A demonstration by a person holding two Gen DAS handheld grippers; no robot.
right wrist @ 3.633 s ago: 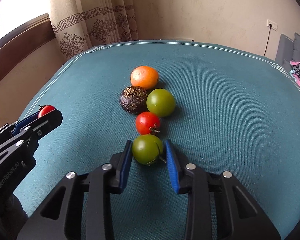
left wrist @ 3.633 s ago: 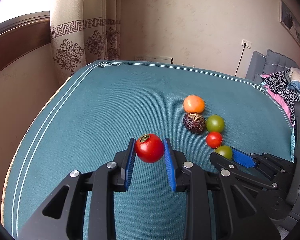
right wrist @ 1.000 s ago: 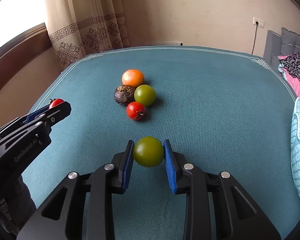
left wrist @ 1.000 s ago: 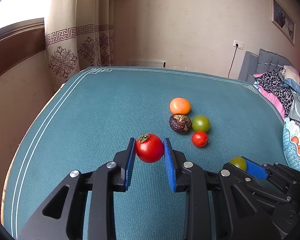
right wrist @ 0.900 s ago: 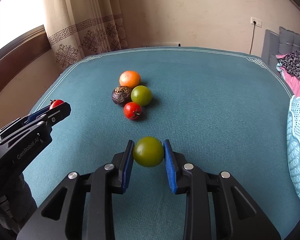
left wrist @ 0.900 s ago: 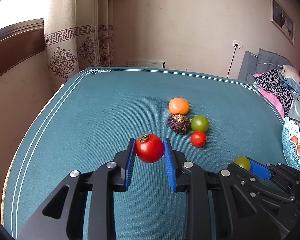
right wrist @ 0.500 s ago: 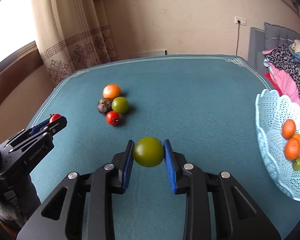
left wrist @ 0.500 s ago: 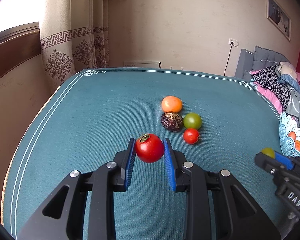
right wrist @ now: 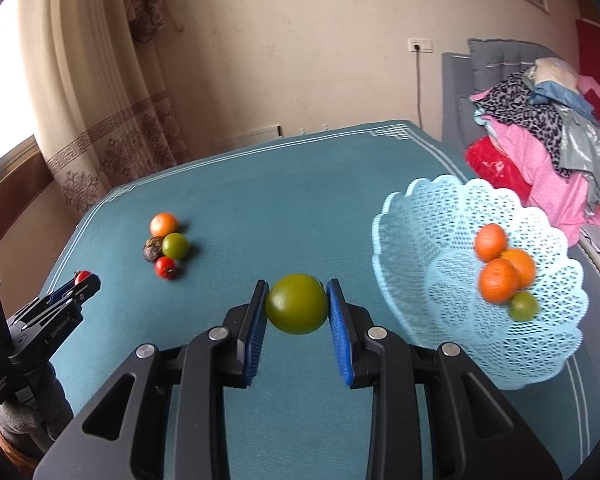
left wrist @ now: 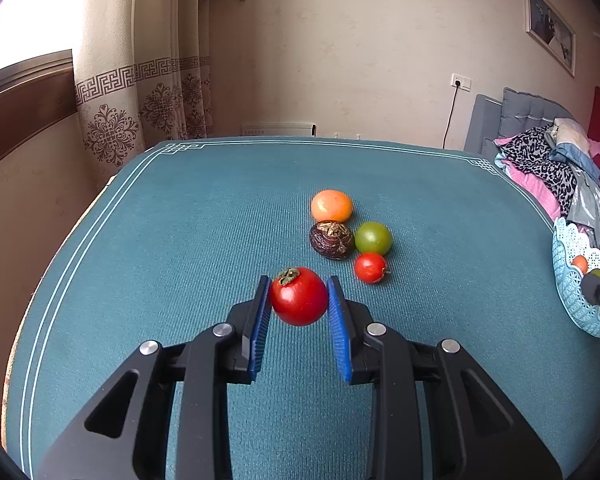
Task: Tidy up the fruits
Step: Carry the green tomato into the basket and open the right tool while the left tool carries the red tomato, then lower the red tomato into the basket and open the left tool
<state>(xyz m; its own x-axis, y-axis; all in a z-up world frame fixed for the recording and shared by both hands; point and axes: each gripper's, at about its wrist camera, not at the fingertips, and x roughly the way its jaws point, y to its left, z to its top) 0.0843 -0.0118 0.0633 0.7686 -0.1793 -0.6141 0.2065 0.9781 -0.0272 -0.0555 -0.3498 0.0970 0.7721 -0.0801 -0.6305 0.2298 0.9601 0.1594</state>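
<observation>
I have my right gripper [right wrist: 298,306] clamped on a green tomato [right wrist: 297,303], held above the teal table [right wrist: 260,200] just short of the pale blue lattice basket [right wrist: 428,216], which sits at the table's right edge with three oranges [right wrist: 500,264] and a small green fruit [right wrist: 523,306] already inside. My left gripper [left wrist: 299,300] is clenched on a red tomato [left wrist: 299,296], held over the table near the remaining pile: an orange [left wrist: 331,206], a dark wrinkled fruit [left wrist: 331,239], a second green tomato [left wrist: 373,238] and a small red tomato [left wrist: 370,267]. My worry is the drop. Both fruits are smooth and round, pinched only at their widest line, so a jolt could squirt one free and send it rolling off the cloth. If I let go too early, the green tomato hits the scalloped rim and bounces out; too high, and it bruises or knocks the oranges. The basket looks light and close to the edge, so a nudge from a finger could shove it off.
</observation>
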